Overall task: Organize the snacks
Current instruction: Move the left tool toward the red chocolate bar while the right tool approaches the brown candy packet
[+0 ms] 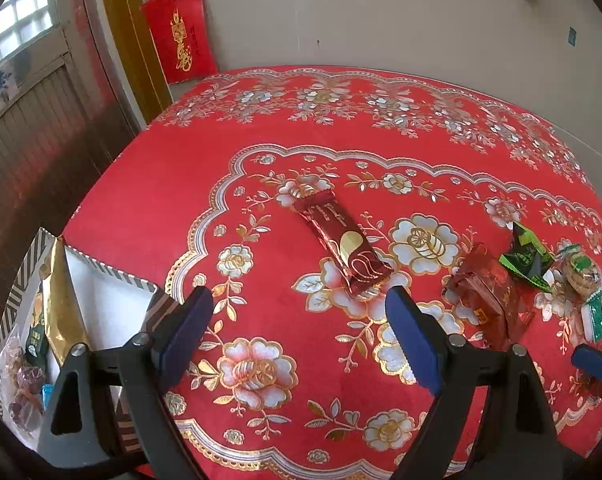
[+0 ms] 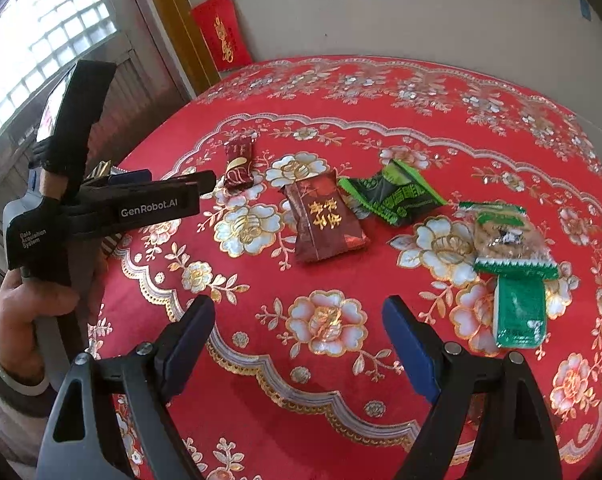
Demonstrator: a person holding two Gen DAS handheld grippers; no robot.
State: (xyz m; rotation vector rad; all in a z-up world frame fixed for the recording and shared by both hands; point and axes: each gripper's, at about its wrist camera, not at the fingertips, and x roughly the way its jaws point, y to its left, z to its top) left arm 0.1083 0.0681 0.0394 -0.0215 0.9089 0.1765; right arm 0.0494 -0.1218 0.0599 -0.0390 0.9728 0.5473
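Snacks lie ahead of both empty, wide-open tongs.
Left tongs (image 1: 299,312) gape just short of the red bar (image 1: 343,250); right tongs (image 2: 299,320) hover well short of the brown packet (image 2: 325,216) on the tabletop (image 2: 341,360).

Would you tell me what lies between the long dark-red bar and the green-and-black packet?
The brown-red pouch with gold characters lies between the bar and the packet, as the right wrist view shows.

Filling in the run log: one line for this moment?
left gripper open, empty | right gripper open, empty | five snacks loose on tablecloth | box partly filled
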